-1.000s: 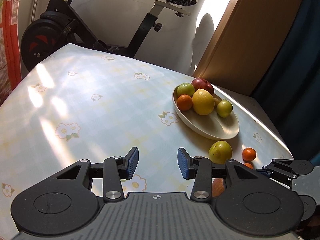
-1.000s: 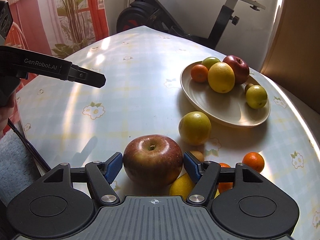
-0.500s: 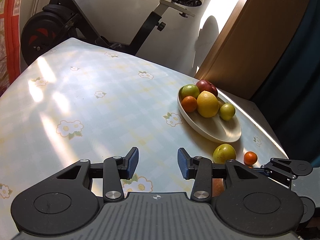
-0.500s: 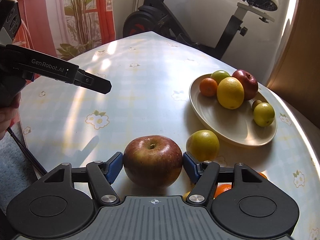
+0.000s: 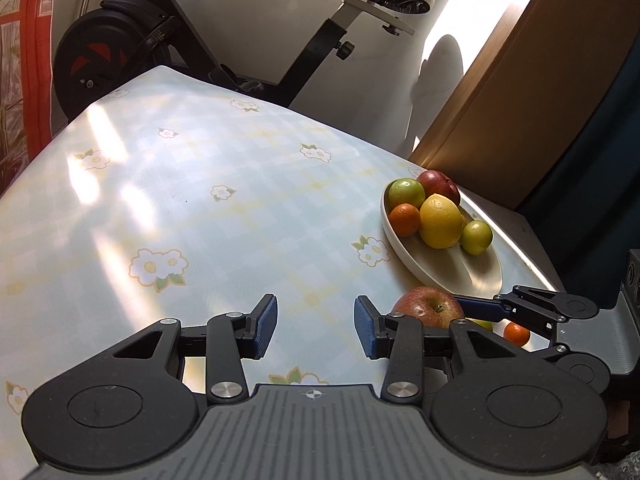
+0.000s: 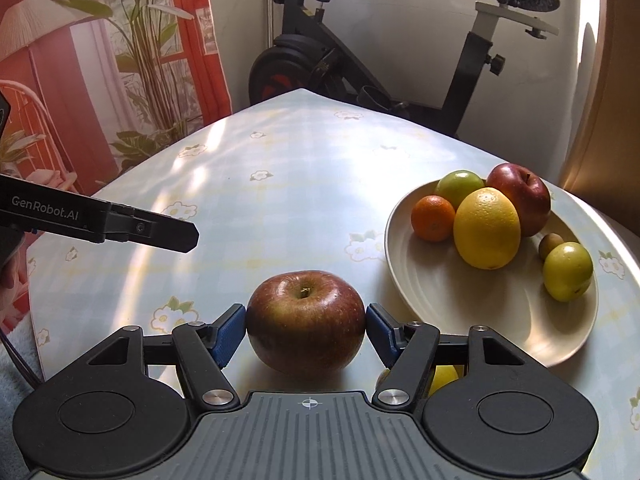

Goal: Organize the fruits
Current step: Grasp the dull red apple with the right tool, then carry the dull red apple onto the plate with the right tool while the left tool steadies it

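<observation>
My right gripper [image 6: 306, 326] is shut on a large red-brown apple [image 6: 305, 322] and holds it above the table, left of a cream bowl [image 6: 472, 316]. The apple also shows in the left wrist view [image 5: 430, 310]. The bowl holds a red apple [image 6: 520, 204], a lemon-yellow citrus [image 6: 486, 228], a mandarin [image 6: 432, 218] and two green fruits. My left gripper [image 5: 316, 330] is open and empty over the table, left of the bowl [image 5: 440, 276]. Its finger shows in the right wrist view [image 6: 120, 226].
A mandarin [image 5: 516, 334] and a yellow-green fruit [image 5: 482, 324] lie on the flowered tablecloth [image 5: 180, 208] below my right gripper. An exercise bike [image 6: 360, 68] stands behind the table. A wooden panel [image 5: 520, 92] stands at the right.
My right gripper has lifted the large apple and carried it toward the bowl; the loose fruits have dropped out of its view. My left gripper stayed open and shifted slightly.
</observation>
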Tool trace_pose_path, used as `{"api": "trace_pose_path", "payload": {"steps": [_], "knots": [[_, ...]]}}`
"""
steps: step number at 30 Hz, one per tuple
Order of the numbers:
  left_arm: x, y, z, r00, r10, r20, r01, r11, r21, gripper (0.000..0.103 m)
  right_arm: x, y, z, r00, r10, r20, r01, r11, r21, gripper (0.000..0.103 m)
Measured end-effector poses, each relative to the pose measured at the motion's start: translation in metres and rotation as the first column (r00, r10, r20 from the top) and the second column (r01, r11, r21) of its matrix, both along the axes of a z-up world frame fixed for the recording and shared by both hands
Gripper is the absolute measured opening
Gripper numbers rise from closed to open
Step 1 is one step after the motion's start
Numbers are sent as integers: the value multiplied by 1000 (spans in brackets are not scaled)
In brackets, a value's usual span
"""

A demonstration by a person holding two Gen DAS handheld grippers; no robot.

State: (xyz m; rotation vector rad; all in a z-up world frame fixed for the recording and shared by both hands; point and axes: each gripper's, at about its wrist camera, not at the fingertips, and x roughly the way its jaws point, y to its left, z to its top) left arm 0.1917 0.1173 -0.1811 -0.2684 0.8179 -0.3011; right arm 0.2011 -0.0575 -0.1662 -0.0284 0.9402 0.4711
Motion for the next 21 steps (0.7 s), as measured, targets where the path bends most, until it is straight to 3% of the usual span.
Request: {"api": "trace_pose_path", "payload": {"steps": [4, 10, 16, 21], "knots": [[13, -14, 0, 999, -49, -14, 49, 999, 4, 44, 3, -8, -3, 999, -28, -17, 28, 999, 29, 62], [34, -30, -13, 986, -116, -116, 106, 990, -93, 44, -5, -9, -2, 999, -37, -19, 37, 999, 21, 63], [37, -39, -17, 979, -146, -145, 122, 980, -160, 44, -15, -15, -2, 999, -46, -19, 47, 998, 41, 63], [40, -54, -13, 975, -180, -127, 160, 975, -152, 44, -17, -18, -2, 998, -63, -19, 64, 996, 63, 63]]}}
